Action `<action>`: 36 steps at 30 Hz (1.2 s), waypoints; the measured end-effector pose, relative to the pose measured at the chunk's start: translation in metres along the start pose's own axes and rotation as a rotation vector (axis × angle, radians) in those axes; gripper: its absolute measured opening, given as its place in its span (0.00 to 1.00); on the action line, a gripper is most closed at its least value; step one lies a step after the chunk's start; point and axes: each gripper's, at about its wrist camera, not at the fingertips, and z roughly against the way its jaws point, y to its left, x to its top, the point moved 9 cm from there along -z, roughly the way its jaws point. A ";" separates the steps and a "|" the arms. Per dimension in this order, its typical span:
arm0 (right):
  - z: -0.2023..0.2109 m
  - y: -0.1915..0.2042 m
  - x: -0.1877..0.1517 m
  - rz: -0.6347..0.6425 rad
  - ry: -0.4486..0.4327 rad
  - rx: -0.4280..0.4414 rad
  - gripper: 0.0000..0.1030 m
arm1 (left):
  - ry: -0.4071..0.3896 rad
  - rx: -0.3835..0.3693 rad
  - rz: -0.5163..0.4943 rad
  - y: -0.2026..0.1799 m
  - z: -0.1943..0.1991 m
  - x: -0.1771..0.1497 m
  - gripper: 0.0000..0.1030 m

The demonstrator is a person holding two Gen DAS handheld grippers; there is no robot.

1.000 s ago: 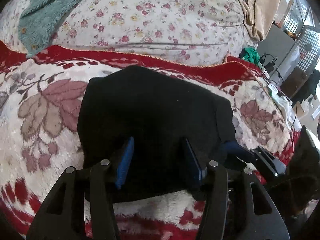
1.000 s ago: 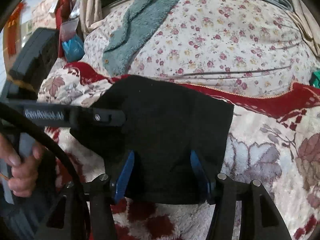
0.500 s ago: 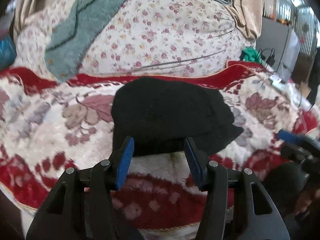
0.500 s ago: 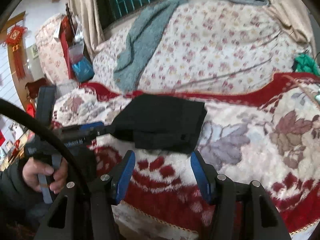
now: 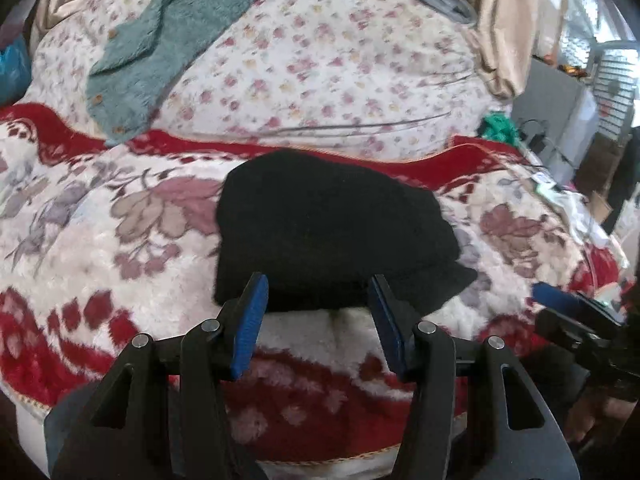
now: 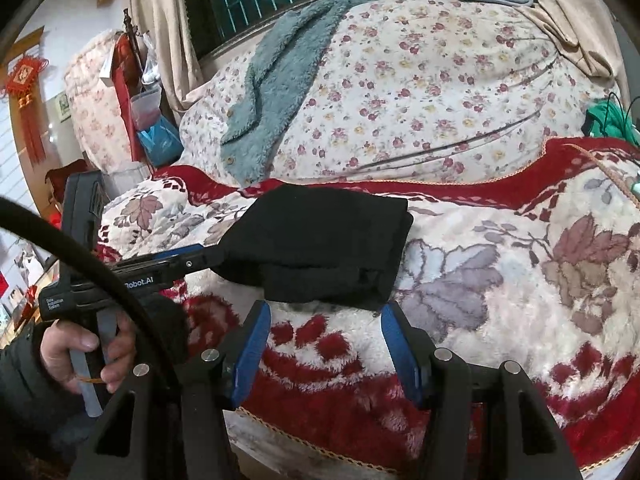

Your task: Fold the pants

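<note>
- Black knit pants (image 5: 332, 232), folded into a compact, roughly rectangular stack, lie on the red-and-white plush floral blanket (image 5: 100, 280), near its front edge and just short of the red border band at the far side.
- In the right wrist view the stack (image 6: 324, 248) shows layered edges along its near side; the layers look a little uneven at the near right corner.
- Left gripper (image 5: 318, 312), black frame with blue pads: jaws stand apart, nothing between them. The pads sit just in front of the near edge of the stack; contact cannot be told, but no cloth is pinched.
- Right gripper (image 6: 322, 340), same build: jaws wide, empty, over bare blanket just short of the stack.
- Left gripper seen from the right wrist view reaches in from the left, its tip at the left edge of the stack; a hand (image 6: 80, 356) holds its handle.
- Far side: cream quilt with small red flowers (image 5: 320, 60) and a teal fleece garment (image 5: 160, 40) on it, well apart from the work.
- Judgement: folding looks complete or in its last step; both tools are free of the cloth.
- Next move, if any: square the uneven near right corner with a light press or nudge, without dragging the top layer off the stack.
</note>
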 end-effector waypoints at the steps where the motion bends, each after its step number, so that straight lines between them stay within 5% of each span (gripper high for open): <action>1: 0.000 0.000 0.000 0.001 0.000 -0.001 0.54 | 0.020 0.029 -0.004 0.001 -0.003 -0.002 0.50; 7: 0.000 0.001 0.000 0.002 -0.001 0.000 0.54 | 0.040 0.092 -0.088 -0.007 -0.006 -0.008 0.50; 11: 0.000 0.001 0.000 0.004 -0.002 0.001 0.54 | 0.024 0.105 -0.133 -0.012 -0.003 -0.008 0.78; 36: 0.000 0.001 0.000 0.003 -0.003 0.001 0.54 | 0.043 0.115 -0.107 -0.007 -0.005 -0.009 0.78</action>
